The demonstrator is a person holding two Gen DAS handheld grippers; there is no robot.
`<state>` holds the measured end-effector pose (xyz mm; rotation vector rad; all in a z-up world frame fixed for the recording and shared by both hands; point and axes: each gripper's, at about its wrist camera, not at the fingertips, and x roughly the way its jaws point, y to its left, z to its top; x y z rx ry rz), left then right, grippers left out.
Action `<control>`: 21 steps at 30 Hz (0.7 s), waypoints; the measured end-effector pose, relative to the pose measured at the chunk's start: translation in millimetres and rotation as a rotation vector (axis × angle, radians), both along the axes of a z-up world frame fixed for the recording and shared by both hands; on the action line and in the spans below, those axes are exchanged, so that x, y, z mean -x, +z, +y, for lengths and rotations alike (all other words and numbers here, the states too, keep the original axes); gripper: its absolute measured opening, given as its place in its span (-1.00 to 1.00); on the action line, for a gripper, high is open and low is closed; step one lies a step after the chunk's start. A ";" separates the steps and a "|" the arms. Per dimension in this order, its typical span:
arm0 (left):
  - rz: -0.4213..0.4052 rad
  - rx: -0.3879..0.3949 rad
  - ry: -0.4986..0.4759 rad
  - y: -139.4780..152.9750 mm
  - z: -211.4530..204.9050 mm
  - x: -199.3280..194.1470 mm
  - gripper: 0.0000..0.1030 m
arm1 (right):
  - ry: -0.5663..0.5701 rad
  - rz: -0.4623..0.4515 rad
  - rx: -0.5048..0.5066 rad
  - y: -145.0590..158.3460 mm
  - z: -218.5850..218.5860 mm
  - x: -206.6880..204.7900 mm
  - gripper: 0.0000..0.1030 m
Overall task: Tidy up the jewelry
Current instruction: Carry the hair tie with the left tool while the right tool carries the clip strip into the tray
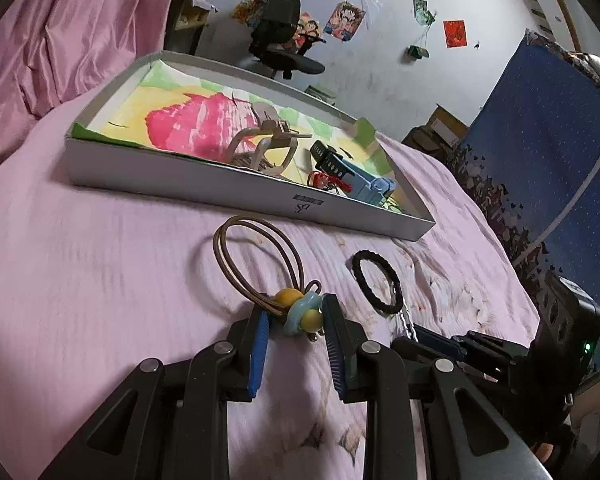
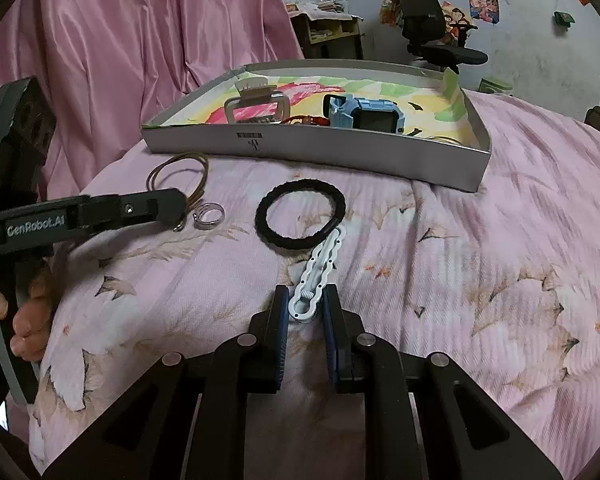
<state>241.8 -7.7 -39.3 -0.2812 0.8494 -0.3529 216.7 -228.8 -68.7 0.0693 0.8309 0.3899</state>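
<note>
A brown hair tie with yellow and pale blue beads [image 1: 300,312] lies on the pink bedspread, its loops [image 2: 180,176] pointing toward the box. My left gripper [image 1: 296,320] is shut on the bead cluster, a pad touching each side. A white wavy hair clip [image 2: 320,268] lies beside a black hair tie [image 2: 260,216]. My right gripper [image 2: 305,312] is shut on the clip's near end. A silver spiral ring [image 2: 198,220] sits by the left gripper [image 2: 180,204]. The grey box [image 2: 340,152] holds a beige claw clip [image 2: 256,98] and a blue watch [image 2: 364,114].
A hand [image 2: 20,320] holds the left gripper's handle at the left edge. Pink satin fabric [image 2: 140,40] hangs behind the bed. An office chair [image 1: 280,36] and a poster-covered wall are beyond the box. A blue panel [image 1: 540,140] stands to the bed's right.
</note>
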 end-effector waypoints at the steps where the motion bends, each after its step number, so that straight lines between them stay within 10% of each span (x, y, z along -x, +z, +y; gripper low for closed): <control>1: -0.007 0.000 0.004 0.8 0.5 2.4 -0.52 | -0.004 -0.005 -0.004 1.0 -0.9 1.1 -0.72; 21: -0.221 -0.066 0.091 52.9 -1.4 24.2 -0.52 | -0.074 -0.276 0.018 52.3 -14.1 17.4 -0.72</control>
